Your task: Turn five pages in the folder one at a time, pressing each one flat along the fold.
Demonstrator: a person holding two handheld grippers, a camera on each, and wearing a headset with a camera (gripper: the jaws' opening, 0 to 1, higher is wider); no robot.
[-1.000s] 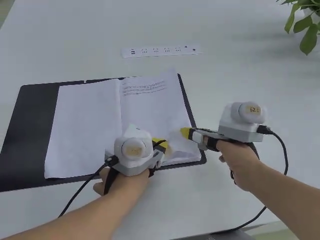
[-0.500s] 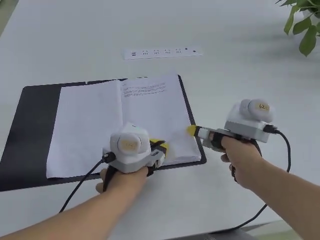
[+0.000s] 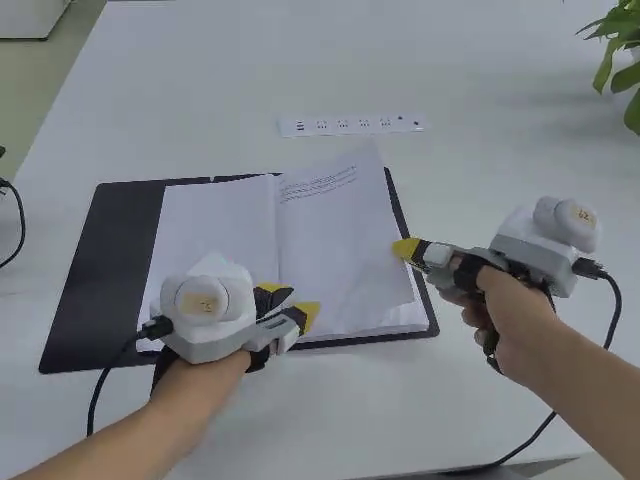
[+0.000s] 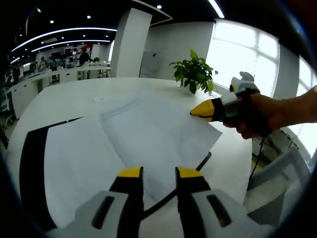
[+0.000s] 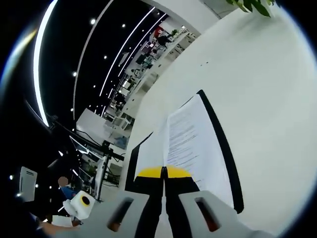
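Beyond the folder (image 3: 110, 270), power strip (image 3: 352, 124)

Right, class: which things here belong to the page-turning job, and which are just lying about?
Belong to the job: black folder, its white pages, left gripper, right gripper.
Just lying about: white power strip, leafy plant.

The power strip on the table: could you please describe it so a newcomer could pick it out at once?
On the white table, find the open black folder. Just beyond its far edge lies the power strip. It is a thin white bar with a row of sockets, unlike the broad pages or the green plant.
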